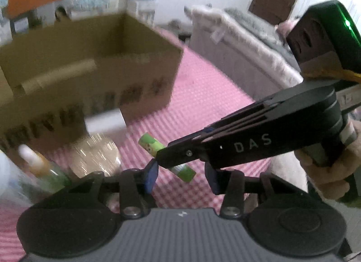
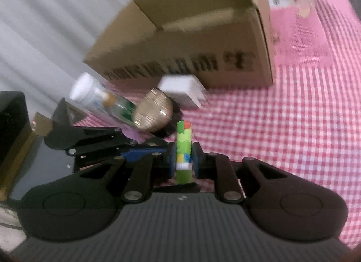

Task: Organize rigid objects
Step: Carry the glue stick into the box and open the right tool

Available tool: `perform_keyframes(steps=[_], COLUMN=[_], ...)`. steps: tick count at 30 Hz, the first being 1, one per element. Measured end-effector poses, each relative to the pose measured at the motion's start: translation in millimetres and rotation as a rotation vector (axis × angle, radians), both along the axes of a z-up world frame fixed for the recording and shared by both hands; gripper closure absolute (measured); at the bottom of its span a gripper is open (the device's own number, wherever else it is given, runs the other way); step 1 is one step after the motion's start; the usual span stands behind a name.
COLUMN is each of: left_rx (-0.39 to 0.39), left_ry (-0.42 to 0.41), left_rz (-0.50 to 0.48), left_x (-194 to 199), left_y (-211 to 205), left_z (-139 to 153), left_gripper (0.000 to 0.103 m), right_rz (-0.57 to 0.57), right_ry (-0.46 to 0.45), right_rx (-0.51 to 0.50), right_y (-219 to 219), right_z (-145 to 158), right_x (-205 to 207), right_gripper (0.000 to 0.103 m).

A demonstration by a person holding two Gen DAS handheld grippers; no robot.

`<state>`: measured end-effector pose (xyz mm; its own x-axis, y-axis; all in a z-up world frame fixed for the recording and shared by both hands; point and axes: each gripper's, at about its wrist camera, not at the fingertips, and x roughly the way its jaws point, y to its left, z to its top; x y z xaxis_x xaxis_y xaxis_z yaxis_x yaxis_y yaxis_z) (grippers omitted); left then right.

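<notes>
A small green tube (image 2: 183, 140) with coloured print is clamped upright between the blue pads of my right gripper (image 2: 183, 160), which is shut on it above the pink checked cloth (image 2: 270, 138). In the left wrist view the same green tube (image 1: 150, 143) pokes out on both sides of my right gripper (image 1: 161, 157), which reaches in from the right. My left gripper (image 1: 182, 177) is just below the tube with its blue pads apart and nothing pressed between them. One blue finger (image 2: 140, 153) of it shows beside the right gripper.
An open cardboard box (image 2: 191, 43) stands behind on the cloth. In front of it lie a white adapter (image 2: 180, 90), a round gold object (image 2: 155, 113) and a clear bottle (image 2: 101, 99) with a white cap. A person's hand (image 1: 327, 171) holds the right gripper. A grey bed (image 1: 237, 43) lies far right.
</notes>
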<state>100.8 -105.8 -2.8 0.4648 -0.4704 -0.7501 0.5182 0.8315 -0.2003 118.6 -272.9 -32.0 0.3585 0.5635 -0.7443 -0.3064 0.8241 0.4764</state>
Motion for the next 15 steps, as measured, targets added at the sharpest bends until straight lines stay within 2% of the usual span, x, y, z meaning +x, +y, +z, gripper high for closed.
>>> perform_keyframes(steps=[4, 9, 12, 15], left_rx=[-0.034, -0.008, 0.036, 0.051], left_ry=[-0.116, -0.206, -0.189, -0.118], left_rz=[0.045, 0.121, 0.173, 0.221], left_x=[-2, 14, 39, 71], left_y=[26, 61, 83, 106], left_z=[49, 92, 101, 92], left_gripper=[0.057, 0.056, 0.056, 0.056], right_rz=[0.024, 0.093, 0.148, 0.187], right_ry=[-0.12, -0.225, -0.233, -0.159], right_rx=[0.02, 0.074, 0.101, 0.13], right_y=[14, 43, 68, 90], right_z=[49, 98, 110, 101], right_x=[0, 28, 62, 105], right_gripper=[0.089, 0.089, 0.089, 0.089])
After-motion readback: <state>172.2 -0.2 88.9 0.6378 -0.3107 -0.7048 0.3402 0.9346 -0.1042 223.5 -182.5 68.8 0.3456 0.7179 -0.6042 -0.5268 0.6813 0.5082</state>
